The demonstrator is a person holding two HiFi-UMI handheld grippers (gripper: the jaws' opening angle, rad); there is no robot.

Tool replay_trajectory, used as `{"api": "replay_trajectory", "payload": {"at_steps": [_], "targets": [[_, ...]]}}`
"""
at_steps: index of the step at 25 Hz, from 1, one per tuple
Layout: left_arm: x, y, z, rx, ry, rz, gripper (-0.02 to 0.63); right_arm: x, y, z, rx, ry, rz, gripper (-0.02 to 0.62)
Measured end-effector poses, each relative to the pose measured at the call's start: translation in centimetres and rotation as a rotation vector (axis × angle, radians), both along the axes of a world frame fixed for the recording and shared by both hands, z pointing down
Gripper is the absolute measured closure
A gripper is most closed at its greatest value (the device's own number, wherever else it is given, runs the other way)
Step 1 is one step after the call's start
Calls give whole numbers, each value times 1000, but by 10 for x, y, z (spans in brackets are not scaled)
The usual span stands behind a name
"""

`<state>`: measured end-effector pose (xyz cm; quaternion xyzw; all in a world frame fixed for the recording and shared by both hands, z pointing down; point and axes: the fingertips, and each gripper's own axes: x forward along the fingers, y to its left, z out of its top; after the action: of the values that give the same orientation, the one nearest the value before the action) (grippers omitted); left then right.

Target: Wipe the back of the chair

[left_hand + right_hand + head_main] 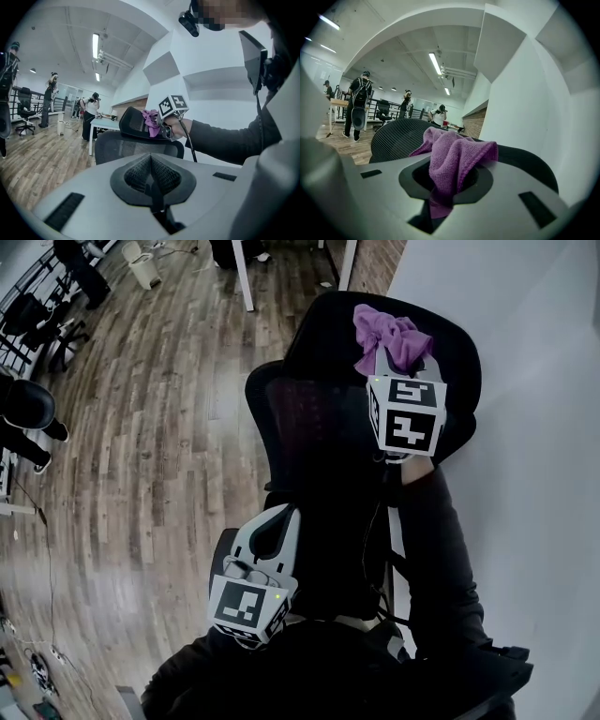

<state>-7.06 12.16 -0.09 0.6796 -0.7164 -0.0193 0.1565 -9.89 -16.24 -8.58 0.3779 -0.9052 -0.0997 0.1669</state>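
Right tongs [386, 360] are clamped on a bunched purple cloth [457, 157], and most of the cloth sticks up out of the jaws. The cloth sits at the top of the black office chair, on or just at the headrest [328, 320]. I can't tell how firmly it presses. The mesh backrest [309, 418] is just below. Left tongs [151, 164] are closed with nothing between the jaws, held low near the person's body, apart from the chair.

Step in hand, as I judge it, is wiping the upper back.
- Press the loose cloth flat to the surface so the fabric touches it, not the jaw tips.
- Stroke side to side, then work down onto the mesh.
- Hold the grip tight, since the wad could snag and pull out.
- The chair may swivel, so the free left tongs could brace it.
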Motion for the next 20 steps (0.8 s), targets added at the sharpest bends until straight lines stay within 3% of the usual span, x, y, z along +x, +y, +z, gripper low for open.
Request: {"api": "replay_trajectory", "payload": {"at_steps": [20], "targets": [[-25,12,18,-37,-6,-118,606,-78,25,3,-24,-65,-178,529]]}}
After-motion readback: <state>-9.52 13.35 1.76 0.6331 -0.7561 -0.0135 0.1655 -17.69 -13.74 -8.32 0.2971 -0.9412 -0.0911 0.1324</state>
